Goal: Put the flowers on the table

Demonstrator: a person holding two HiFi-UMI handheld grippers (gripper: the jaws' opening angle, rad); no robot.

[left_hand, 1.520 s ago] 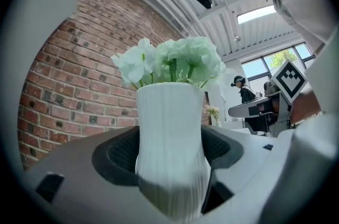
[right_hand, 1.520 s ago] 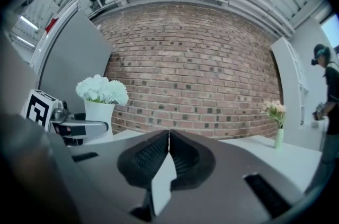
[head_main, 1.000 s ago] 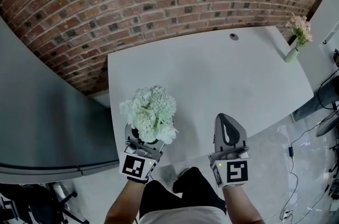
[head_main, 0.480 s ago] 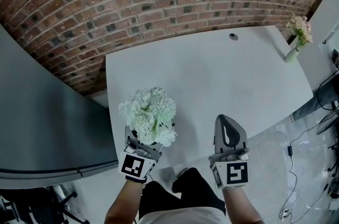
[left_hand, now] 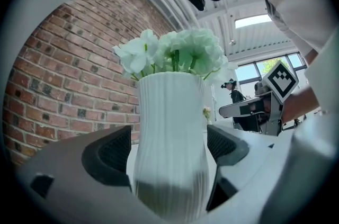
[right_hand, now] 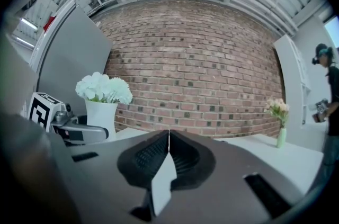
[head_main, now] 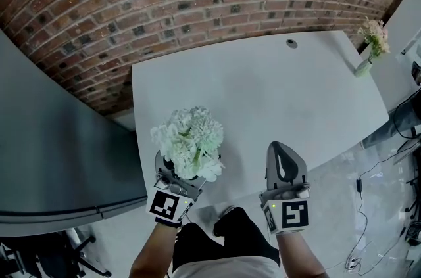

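The left gripper has its jaws opening, wide either side of the white ribbed vase, pads clear of it; the flowers stand on the table, lower left of the head view; the right gripper is closed, empty.

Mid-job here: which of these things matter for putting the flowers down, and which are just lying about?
In the job: white flowers, their ribbed vase, the table, the left claw, its jaws opening with the vase between them.
Lying about: shut, empty right claw, small vase of pink flowers at the table's far corner, dark round cap.
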